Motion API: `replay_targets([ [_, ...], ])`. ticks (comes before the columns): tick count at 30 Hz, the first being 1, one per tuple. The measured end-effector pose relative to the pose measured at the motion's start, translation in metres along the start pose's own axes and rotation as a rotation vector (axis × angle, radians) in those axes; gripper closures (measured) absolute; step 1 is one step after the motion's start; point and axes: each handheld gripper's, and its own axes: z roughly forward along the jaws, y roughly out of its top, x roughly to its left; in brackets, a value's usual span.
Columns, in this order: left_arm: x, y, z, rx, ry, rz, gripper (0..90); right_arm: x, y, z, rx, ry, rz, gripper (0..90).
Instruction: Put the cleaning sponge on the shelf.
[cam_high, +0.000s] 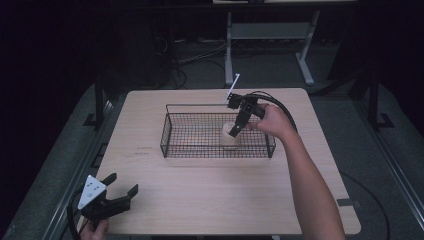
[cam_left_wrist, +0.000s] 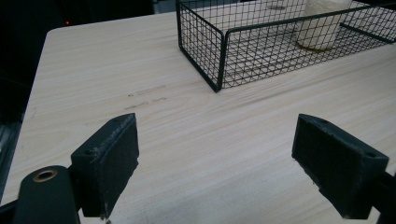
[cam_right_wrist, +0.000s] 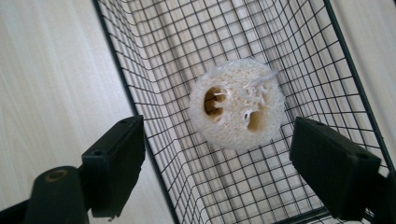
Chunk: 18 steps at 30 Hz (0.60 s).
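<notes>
We find a pale loofah piece (cam_right_wrist: 237, 104) standing in the right part of the black wire basket (cam_high: 172, 137), our right gripper (cam_high: 234, 131) above it, jaws wide and apart from it, our left gripper (cam_high: 122, 186) wide open over the near-left table (cam_high: 200, 190).

Cream loofah (cam_right_wrist: 236, 110) (black mesh basket (cam_right_wrist: 187, 186))

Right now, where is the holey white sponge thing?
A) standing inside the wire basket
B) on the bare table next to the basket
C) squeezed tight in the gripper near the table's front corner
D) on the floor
A: the loofah sponge stands on the mesh floor of the wire basket, with the right gripper open just above it and not squeezing it.
</notes>
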Motion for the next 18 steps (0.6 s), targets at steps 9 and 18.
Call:
replay_targets([
  [9, -0.001, 0.0, -0.001, 0.0, -0.002, 0.007, 14.0, 0.012, -0.006, -0.014, -0.006, -0.015, -0.029, 17.2],
  [18, 0.0, -0.001, -0.001, 0.001, -0.001, 0.003, 14.0, 0.019, -0.012, -0.024, -0.006, -0.021, -0.038, 17.2],
])
